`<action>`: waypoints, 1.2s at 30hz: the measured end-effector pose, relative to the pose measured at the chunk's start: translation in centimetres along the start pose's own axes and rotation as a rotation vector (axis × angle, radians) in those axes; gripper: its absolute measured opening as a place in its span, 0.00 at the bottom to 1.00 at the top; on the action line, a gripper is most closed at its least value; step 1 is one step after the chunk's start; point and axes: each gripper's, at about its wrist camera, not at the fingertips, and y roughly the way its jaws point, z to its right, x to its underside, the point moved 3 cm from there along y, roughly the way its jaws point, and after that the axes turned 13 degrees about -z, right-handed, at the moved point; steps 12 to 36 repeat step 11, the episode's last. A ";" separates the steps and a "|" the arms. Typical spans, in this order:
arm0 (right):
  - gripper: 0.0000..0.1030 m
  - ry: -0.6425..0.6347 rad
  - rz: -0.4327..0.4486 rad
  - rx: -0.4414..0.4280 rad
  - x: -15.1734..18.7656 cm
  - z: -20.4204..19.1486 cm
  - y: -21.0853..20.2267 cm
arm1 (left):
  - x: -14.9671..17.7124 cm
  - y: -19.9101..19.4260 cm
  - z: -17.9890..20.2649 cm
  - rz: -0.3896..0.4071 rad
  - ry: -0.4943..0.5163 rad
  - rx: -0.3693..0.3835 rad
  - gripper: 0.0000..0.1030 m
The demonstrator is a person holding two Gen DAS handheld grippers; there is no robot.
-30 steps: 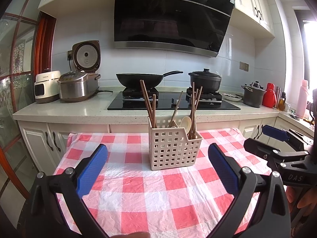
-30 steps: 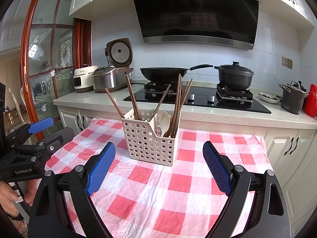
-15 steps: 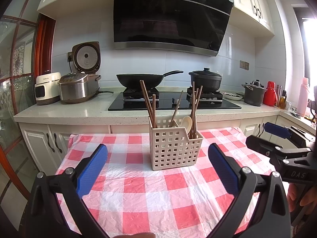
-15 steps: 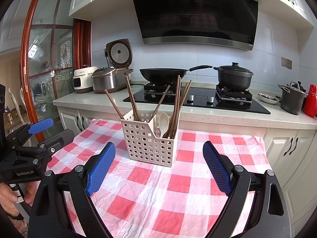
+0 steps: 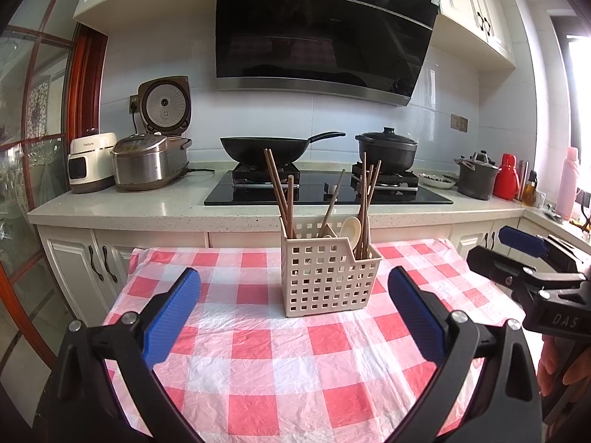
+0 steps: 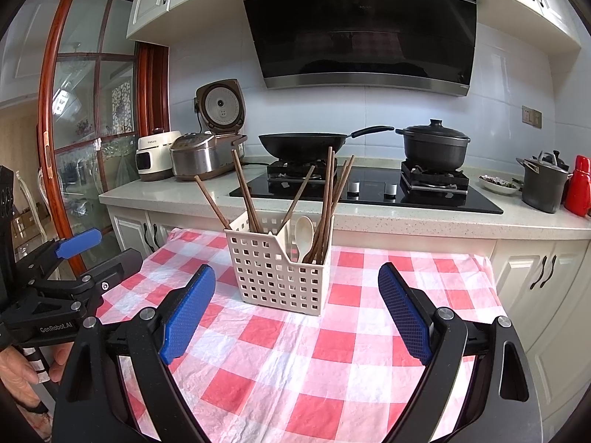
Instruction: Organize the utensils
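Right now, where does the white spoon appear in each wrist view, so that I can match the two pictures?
Left wrist view: the spoon is just right of centre, in the basket's right compartment, left of the chopsticks there.
Right wrist view: the spoon is at centre, in that same right compartment, again left of the chopsticks.
Shared landmark: the black wok on the stove behind the basket.

left gripper (image 5: pixel 293 304) drifted slightly rightward, utensil basket (image 5: pixel 327 275) a touch more central (both shifts faint)
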 end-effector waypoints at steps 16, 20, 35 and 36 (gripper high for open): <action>0.82 -0.002 0.002 0.002 0.2 -0.1 -0.1 | 0.0 0.0 -0.3 -0.016 -0.005 0.000 0.95; 0.82 -0.002 0.002 0.002 0.2 -0.1 -0.1 | 0.0 0.0 -0.3 -0.016 -0.005 0.000 0.95; 0.82 -0.002 0.002 0.002 0.2 -0.1 -0.1 | 0.0 0.0 -0.3 -0.016 -0.005 0.000 0.95; 0.82 -0.002 0.002 0.002 0.2 -0.1 -0.1 | 0.0 0.0 -0.3 -0.016 -0.005 0.000 0.95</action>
